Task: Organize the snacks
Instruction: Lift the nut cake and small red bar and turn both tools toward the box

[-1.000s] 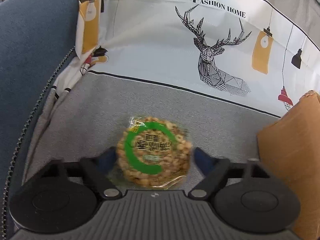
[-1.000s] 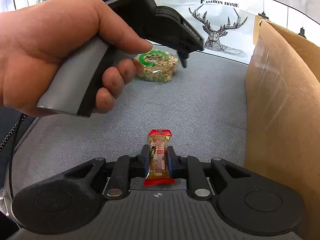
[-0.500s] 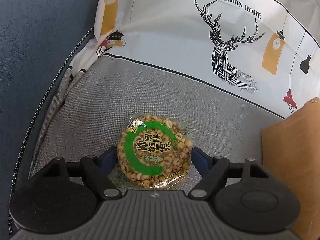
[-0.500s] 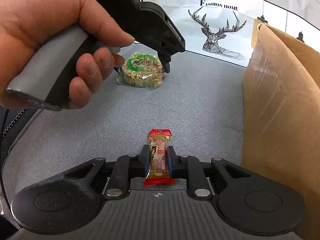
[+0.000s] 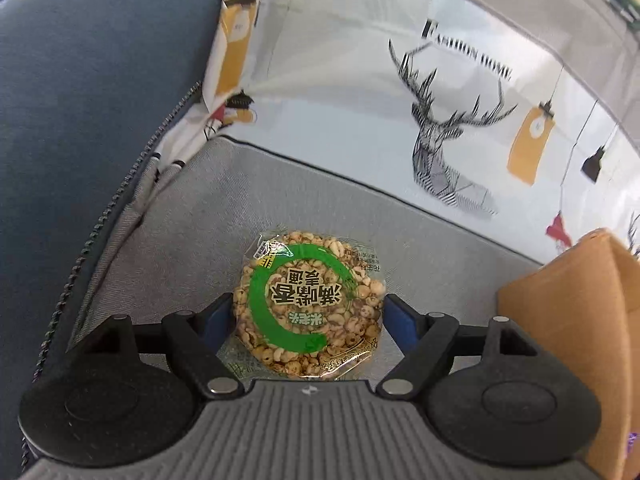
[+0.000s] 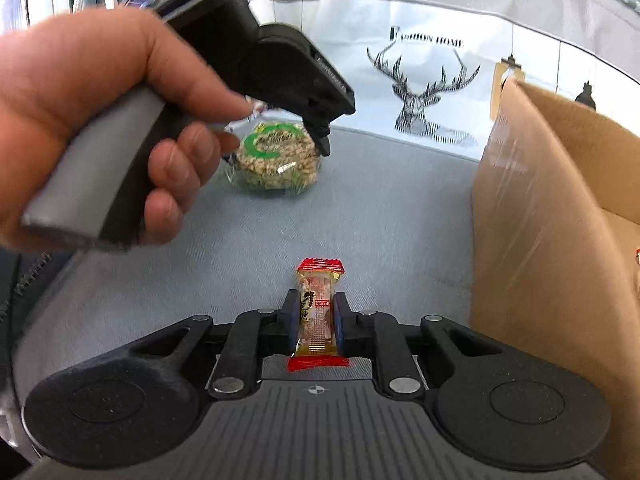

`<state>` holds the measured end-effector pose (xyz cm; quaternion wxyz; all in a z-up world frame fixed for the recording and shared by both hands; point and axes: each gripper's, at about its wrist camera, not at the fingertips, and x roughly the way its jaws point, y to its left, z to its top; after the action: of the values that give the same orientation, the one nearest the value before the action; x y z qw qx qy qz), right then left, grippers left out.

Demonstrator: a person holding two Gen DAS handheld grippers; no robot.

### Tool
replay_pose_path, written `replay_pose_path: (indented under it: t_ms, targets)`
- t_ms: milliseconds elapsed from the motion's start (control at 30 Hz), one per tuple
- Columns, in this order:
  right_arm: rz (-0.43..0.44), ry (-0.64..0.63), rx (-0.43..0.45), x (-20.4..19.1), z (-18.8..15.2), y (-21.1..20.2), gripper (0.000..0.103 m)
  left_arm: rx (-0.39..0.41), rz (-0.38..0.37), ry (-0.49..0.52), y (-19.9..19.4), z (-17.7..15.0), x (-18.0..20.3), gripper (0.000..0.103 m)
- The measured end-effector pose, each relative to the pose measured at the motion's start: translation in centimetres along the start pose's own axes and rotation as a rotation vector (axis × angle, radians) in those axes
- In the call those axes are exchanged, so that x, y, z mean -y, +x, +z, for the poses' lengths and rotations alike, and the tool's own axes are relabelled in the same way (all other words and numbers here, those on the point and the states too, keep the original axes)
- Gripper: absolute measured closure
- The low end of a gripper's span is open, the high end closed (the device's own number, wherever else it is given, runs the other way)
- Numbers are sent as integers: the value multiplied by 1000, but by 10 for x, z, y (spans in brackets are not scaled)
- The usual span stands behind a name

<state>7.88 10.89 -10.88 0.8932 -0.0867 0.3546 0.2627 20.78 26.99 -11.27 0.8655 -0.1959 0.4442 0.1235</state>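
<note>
A round puffed-grain cake in clear wrap with a green ring (image 5: 310,306) sits between the fingers of my left gripper (image 5: 308,316), which is shut on it and holds it above the grey cloth. It also shows in the right wrist view (image 6: 276,156), under the hand-held left gripper (image 6: 320,136). My right gripper (image 6: 316,320) is shut on a small red-ended snack bar (image 6: 317,312), held lengthwise between the pads just above the cloth.
An open cardboard box (image 6: 540,216) stands at the right; its corner shows in the left wrist view (image 5: 580,320). A white cloth with a deer print (image 5: 448,152) rises behind. A blue cushion with a zipper (image 5: 80,120) lies at the left.
My left gripper has risen and drawn back with the grain cake in it, which now hangs off the cloth. My right gripper and its snack bar have hardly moved.
</note>
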Motion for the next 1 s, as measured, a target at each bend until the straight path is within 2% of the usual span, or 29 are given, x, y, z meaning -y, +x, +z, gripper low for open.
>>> replay_pose_path:
  t_ms: [200,333,500,667,800,933,1000]
  targets:
    - [9,15,89,1,20,-42,85,39,-67,-49,-44,-1,-6,20]
    - [5,27,133,12,32,-70,85,119,-117,-37,-90,-7,-3,20]
    - [-17,58,212,37,42,-102,86,175,-173,-60,-134,-31,6,20]
    - [-53,68,303,71,46,-128,86,216,-233,-99,-157,-64,16,20]
    - [-100,67,357,104,46,-143,86,233,-232,-16,-166,-84,33,20]
    - [-163,86,388,139,43,-148,86,291,-233,67,-171,-89,49,20]
    - [-186,110,387,155,37,-150,86,301,-253,73,-171,-90,55,20]
